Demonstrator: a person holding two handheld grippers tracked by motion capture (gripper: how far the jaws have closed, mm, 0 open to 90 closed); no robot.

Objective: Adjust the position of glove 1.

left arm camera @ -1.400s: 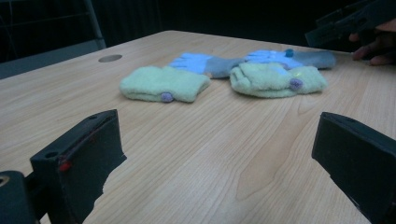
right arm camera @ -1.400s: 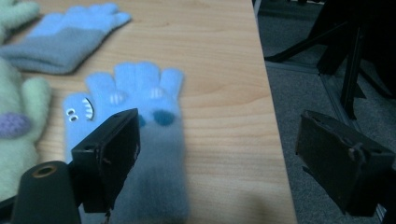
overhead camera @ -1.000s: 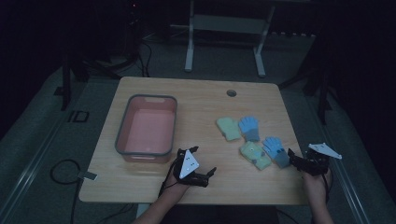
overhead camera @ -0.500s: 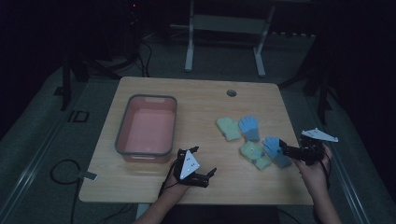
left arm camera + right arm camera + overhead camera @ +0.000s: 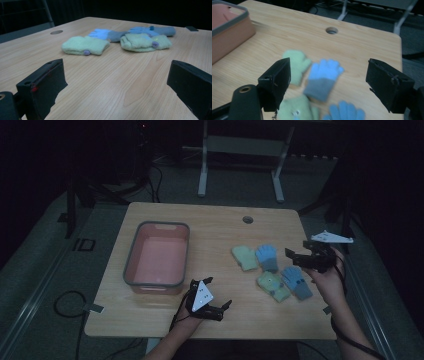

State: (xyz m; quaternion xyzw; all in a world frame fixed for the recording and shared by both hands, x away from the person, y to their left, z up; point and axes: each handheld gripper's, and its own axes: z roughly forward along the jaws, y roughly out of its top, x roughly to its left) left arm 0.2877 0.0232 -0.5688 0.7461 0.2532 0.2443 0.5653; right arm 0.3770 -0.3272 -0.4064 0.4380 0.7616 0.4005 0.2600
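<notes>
Right tool (image 5: 296, 256) now raised over gloves (image 5: 270, 266)

pink bin (image 5: 157, 262), pale-green and blue-and-grey gloves (image 5: 267, 258), light wood table (image 5: 215, 227).

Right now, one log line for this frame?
left claw: open, empty, low over table | right claw: open, above gloves | gloves: four, loose on table | bin: empty
</notes>
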